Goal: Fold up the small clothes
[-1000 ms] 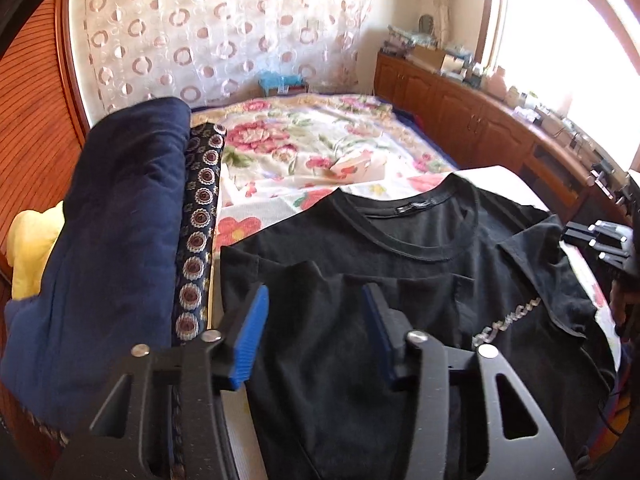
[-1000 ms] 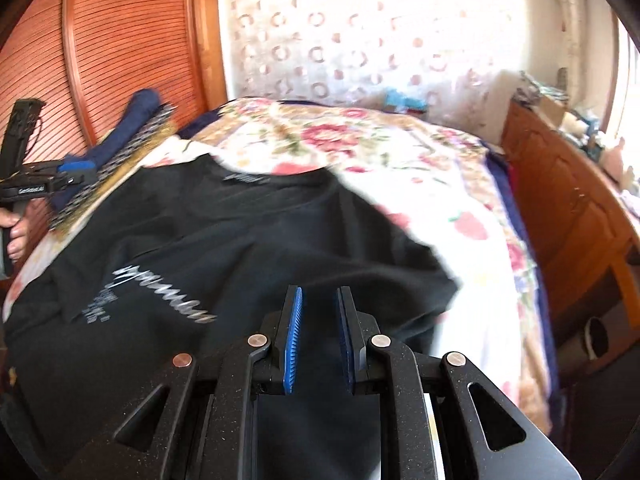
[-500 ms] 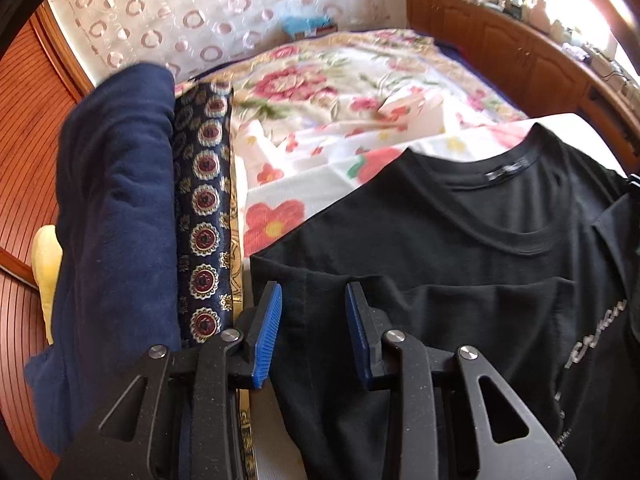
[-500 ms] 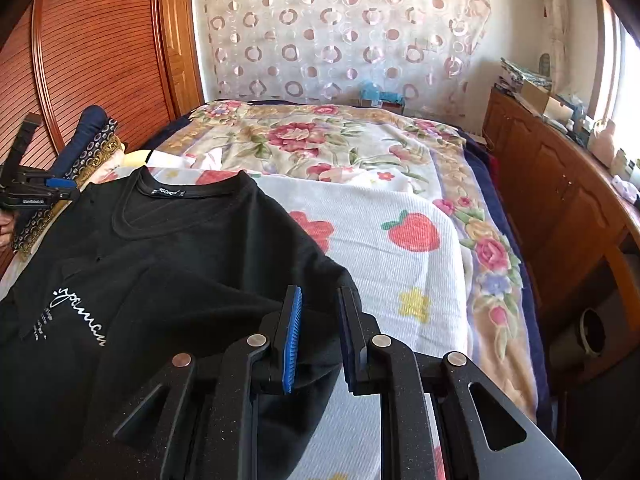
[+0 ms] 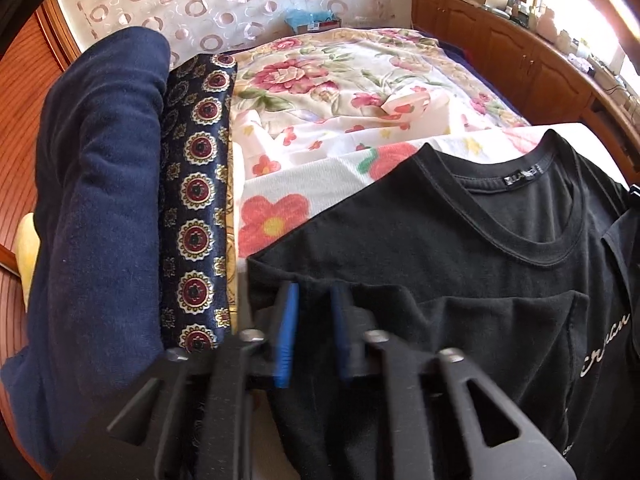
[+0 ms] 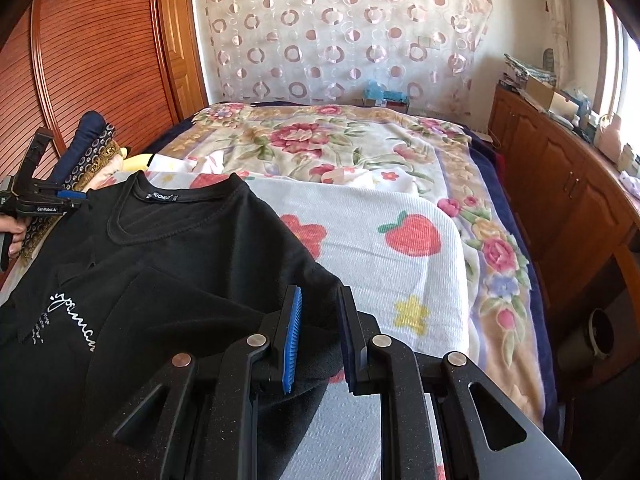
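While both grippers sit down at the near hem, quick rundown:

Room: one bed (image 6: 400,152) with floral cover, circle-print curtain (image 6: 340,32), wooden cabinets (image 6: 560,168).
Surface: one white fruit-print towel (image 6: 380,216) over the cover.
Shirts: one black t-shirt (image 5: 460,264), flat on the towel, collar far.
Clutter: navy roll (image 5: 100,184) plus patterned cloth (image 5: 200,184), tight against the shirt's left edge.
Left gripper (image 5: 314,320): clamped shut on the t-shirt's corner.
Right gripper (image 6: 320,332): pinching the t-shirt's right edge.
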`<state>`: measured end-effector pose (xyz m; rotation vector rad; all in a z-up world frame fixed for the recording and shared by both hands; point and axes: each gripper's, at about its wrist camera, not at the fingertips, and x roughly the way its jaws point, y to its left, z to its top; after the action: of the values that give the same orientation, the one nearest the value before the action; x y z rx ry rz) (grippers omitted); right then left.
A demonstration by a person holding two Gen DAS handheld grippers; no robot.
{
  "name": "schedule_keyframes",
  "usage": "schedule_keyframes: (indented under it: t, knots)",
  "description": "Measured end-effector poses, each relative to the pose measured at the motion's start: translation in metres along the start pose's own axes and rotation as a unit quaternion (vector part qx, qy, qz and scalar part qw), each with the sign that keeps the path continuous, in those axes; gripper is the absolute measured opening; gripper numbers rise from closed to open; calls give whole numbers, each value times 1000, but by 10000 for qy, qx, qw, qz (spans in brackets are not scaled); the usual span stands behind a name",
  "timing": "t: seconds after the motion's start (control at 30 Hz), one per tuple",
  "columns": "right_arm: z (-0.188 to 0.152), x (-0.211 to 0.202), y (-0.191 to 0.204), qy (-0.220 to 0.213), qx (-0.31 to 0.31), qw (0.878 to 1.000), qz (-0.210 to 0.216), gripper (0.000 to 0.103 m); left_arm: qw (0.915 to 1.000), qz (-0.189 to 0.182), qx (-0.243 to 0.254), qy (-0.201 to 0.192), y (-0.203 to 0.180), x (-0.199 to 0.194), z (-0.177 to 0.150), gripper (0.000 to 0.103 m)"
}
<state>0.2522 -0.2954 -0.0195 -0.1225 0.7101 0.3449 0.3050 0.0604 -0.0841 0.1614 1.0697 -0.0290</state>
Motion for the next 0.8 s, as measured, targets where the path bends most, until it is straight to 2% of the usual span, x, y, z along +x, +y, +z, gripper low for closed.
schedule_keyframes:
  t: [0.13, 0.23, 0.43, 0.47, 0.53, 0.8]
  knots:
    - [1, -1, 0, 23, -11, 10000, -30, 18, 9999, -3, -17, -169, 5, -11, -3, 3]
    - [2, -4, -1, 36, -20, 10000, -71, 18, 9981, -39, -124, -599, 13, -39, -2, 3]
    - [4, -9, -7, 34, 25, 9999, -153, 19, 9943, -7, -246, -1042, 32, -73, 1, 3]
    - [4, -10, -9, 29, 50, 9999, -157, 22, 9936, -20, -268, -1094, 35, -78, 0, 3]
    - [3, -12, -12, 60, 126, 9997, -176, 42, 9929, -56, -295, -1153, 39, -80, 1, 3]
    - [-2, -8, -9, 352, 186, 9991, -140, 44, 9912, -248, -251, -1278, 32, -81, -7, 3]
